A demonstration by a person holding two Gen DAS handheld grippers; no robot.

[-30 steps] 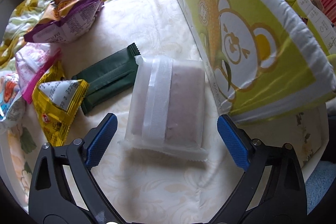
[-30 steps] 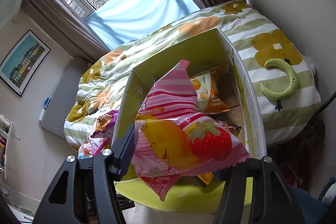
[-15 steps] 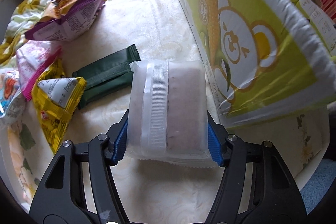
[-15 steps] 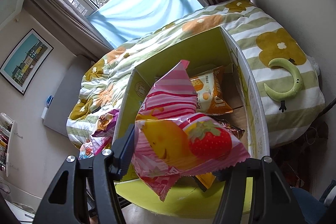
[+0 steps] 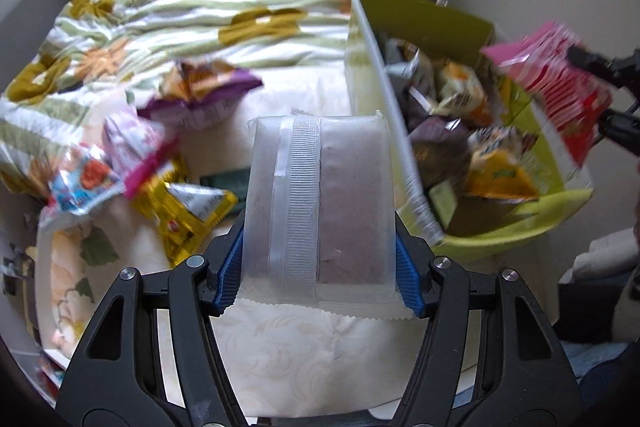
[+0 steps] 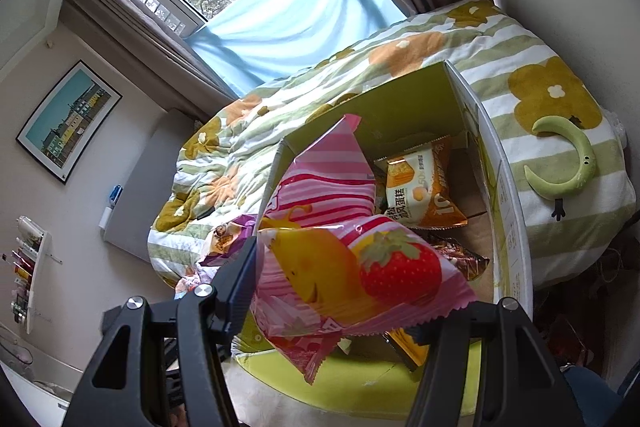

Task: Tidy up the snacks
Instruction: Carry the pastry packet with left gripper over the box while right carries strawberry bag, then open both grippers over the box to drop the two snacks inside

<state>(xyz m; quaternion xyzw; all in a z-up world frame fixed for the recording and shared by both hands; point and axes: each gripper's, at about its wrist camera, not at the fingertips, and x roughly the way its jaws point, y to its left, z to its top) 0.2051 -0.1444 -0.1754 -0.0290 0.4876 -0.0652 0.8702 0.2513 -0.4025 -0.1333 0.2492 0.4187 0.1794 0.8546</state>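
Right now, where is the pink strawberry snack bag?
The pink strawberry snack bag is clamped in the right gripper, held above the open green box; the left wrist view shows it at far right.

Your left hand-held gripper (image 5: 318,269) points steeply down, blue pads clamped on a frosted packet (image 5: 320,203); your right hand-held gripper (image 6: 344,303) grips a pink packet (image 6: 340,247).

Left gripper (image 5: 318,267) black angular frame, silver screws at the joints, ribbed blue pads (image 5: 230,269) lining its jaws, right gripper (image 6: 344,307) matching black frame, silver screws, dark ribbed pads
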